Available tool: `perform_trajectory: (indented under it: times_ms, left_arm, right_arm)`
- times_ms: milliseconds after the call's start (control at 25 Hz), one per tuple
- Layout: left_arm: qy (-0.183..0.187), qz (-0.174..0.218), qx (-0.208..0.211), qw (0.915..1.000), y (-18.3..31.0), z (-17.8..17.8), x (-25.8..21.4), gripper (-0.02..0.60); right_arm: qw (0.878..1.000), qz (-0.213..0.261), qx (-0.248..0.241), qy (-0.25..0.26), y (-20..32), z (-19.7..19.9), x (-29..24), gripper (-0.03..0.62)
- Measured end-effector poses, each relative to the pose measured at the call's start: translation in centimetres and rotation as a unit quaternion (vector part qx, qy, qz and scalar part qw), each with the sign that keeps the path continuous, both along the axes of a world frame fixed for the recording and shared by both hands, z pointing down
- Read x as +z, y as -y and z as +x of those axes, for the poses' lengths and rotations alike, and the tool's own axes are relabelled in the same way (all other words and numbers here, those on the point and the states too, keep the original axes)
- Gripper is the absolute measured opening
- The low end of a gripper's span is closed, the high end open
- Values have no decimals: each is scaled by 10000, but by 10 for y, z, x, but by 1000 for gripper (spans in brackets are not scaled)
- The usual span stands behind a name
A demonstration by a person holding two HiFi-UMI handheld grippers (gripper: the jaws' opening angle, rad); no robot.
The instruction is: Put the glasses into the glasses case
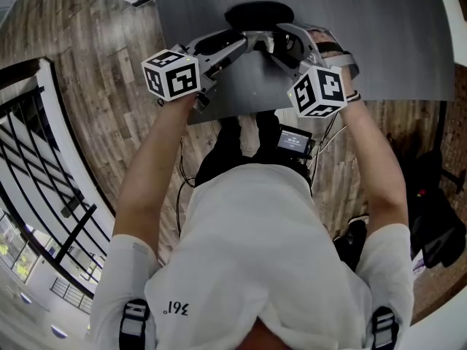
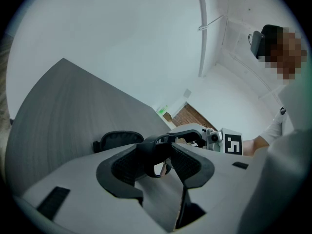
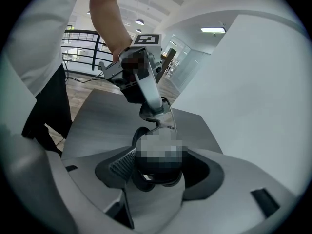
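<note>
1. Glasses (image 2: 152, 152), black-framed: held clear of the grey worktop (image 1: 379, 42), between its near edge and the glasses case (image 1: 259, 13), with one tool at each end.
2. Glasses case, black: laid on the worktop just beyond the glasses, well in from the near edge.
3. Left tool (image 2: 157, 164): clenched on one end of the glasses, with the frame seen between its pads.
4. Right tool (image 3: 156, 172): clenched on the other end of the glasses and angled down toward the worktop.
</note>
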State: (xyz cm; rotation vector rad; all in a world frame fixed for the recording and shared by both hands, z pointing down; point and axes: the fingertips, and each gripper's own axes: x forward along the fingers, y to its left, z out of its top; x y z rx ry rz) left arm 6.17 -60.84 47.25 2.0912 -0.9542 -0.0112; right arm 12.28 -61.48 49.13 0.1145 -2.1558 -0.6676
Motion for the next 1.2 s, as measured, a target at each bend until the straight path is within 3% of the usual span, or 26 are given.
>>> perform_trajectory:
  times_ms: [400,600,920,1040,1200]
  left_arm:
    - [-164,-327,-130,9992,12,-11,28,198]
    - [-143,-583,-240,9979,28,-33,42,198]
    - [-79,-624,-129,9979,36,-28,51,198]
    - [286,-639,56,9975,32,-27,58,198]
    - [1180,-496,127,9917,32,-37,64,198]
  right_arm:
    - [9996,166,-164,-182,17,-7,24,287]
    - [9993,237,-68,-277,48,-14,37,287]
    - [9978,321,-331,-470,61,-24,61,287]
    - [9970,381,-453,-501,63,-26,63,287]
    - [9953,410,-557,-683,68,-26,68,287]
